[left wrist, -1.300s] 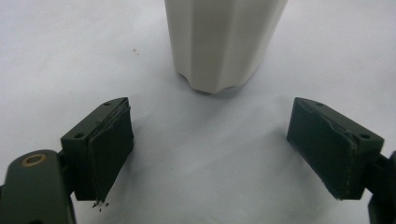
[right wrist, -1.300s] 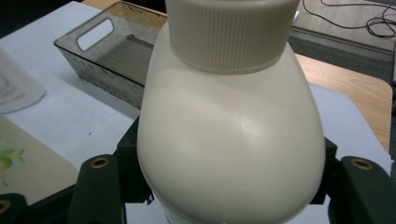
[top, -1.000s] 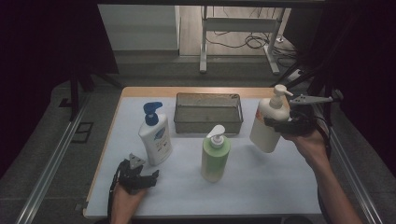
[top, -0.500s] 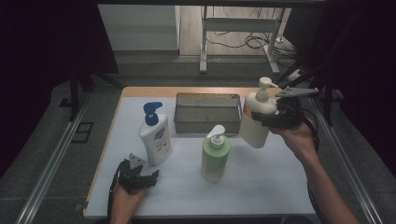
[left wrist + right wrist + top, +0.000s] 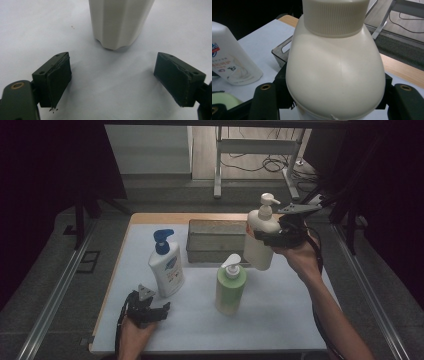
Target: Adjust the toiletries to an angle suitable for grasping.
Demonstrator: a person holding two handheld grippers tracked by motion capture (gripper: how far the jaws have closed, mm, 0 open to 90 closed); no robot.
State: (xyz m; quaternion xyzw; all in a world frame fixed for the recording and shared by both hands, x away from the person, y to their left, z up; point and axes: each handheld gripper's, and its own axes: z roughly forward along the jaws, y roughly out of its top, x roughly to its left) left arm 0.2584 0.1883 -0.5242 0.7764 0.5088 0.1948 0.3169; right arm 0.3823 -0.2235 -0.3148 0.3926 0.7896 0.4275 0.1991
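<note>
Nearest, the left gripper [image 5: 159, 309] rests on the white table [image 5: 280, 320], jaws wide apart and empty. Beyond it stand a green pump bottle [image 5: 230, 286] and a blue-capped one [image 5: 166, 265]. Farther off, the right gripper [image 5: 267, 238] clamps the cream pump bottle [image 5: 260, 235], third of three, in the air beside one grey basket [image 5: 216, 240].

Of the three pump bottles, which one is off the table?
The cream bottle, clamped in the right gripper above the table beside the metal basket. The blue-pump bottle and the green bottle both stand on the mat.
</note>
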